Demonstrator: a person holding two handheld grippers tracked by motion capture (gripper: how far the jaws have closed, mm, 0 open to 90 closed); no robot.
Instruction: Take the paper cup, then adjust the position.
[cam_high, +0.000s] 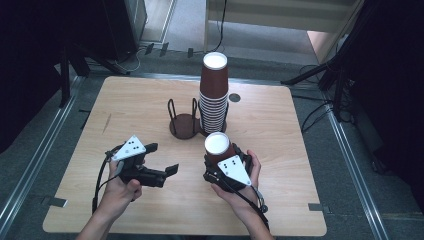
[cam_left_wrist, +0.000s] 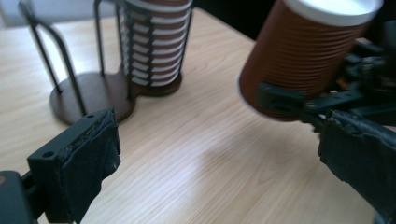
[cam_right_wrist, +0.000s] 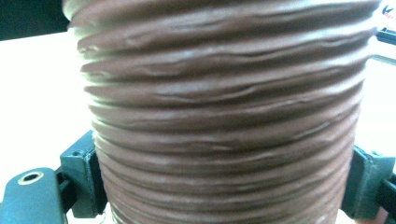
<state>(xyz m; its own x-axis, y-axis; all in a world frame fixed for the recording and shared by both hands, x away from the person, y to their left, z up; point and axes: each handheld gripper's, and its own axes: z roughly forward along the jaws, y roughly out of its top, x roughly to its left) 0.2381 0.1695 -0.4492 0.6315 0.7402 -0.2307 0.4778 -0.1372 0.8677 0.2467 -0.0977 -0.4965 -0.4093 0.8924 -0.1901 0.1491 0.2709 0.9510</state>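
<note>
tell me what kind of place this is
Probably a lab or studio set up for recording, not a cafe or home. A lone wooden table stands on grey floor with dark drapes around, black stand legs and loose cables beside it, and only a cup stack in a wire holder.

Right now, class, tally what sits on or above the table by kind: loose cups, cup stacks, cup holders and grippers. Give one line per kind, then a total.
Single brown cup, held upside down in the right gripper: 1
Stack of brown cups in the holder: 1
Dark wire cup holder: 1
Grippers, counting the left gripper, jaws apart: 2
Total: 5
</note>
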